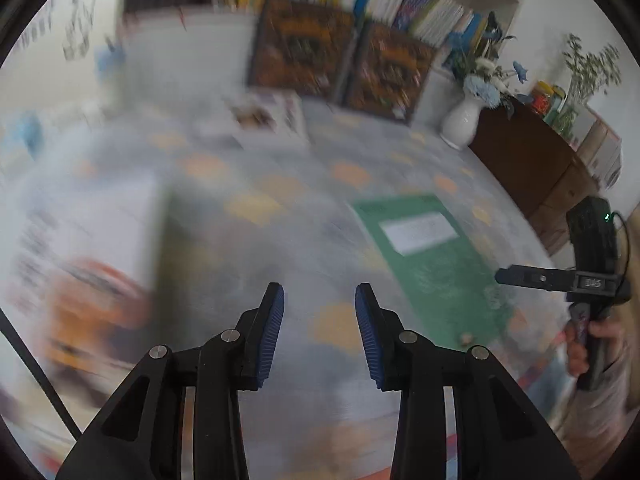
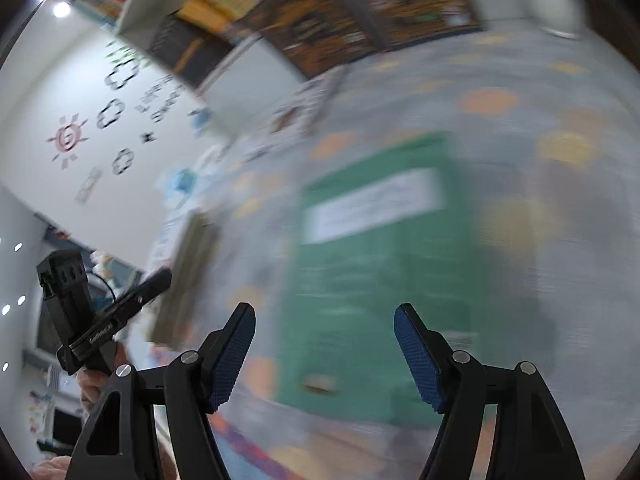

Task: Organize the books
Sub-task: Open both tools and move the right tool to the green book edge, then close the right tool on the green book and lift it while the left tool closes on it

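Both grippers, left and right, stand spread and empty, angled toward the flat green white-labelled book lying on the patterned tabletop, apparently for pickup.

White wall with decals, dark wooden cabinet, white vase of flowers

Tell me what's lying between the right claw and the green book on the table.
Nothing. In the right wrist view, the right claw stands open just before the green book, with only bare patterned tablecloth around it. The picture is blurred, so small items could go unseen.
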The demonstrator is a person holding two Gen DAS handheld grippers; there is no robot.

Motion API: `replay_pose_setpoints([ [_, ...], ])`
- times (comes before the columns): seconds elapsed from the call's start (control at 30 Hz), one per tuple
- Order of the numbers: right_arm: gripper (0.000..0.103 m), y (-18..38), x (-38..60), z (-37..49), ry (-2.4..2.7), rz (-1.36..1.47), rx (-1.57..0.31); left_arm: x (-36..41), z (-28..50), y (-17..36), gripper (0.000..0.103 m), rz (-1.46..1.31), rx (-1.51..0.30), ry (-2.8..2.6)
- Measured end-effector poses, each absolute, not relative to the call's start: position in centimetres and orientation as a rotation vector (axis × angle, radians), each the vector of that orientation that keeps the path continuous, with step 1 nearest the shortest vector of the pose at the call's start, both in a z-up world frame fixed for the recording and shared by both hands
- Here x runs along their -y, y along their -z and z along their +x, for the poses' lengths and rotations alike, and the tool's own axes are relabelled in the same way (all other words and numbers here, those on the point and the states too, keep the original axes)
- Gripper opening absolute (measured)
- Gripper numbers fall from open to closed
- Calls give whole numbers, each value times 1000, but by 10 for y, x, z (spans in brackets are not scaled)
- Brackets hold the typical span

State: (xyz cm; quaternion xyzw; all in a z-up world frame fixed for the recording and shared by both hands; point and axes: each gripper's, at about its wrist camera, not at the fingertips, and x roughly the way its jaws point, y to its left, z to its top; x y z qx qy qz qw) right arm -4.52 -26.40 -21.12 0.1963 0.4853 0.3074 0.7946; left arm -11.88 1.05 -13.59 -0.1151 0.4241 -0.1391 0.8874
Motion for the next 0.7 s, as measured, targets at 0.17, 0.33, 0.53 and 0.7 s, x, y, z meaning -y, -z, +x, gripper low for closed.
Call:
replay_pose_setpoints([
  [0.17, 75, 239, 309, -32, -664, 457, -1090, 52, -103, 176, 34, -209, -1005, 353],
  [0.33, 83, 253, 330, -13, -846, 662, -1075, 73, -94, 186, 34, -195, -1003, 356],
  [0.53, 73, 249, 308, 5, -945, 552, -1067, 69, -87, 187, 33, -255, -1010, 356],
  [0.7, 39, 264, 313, 14, -983, 632, -1069, 75, -88, 188, 33, -206, -989, 348],
])
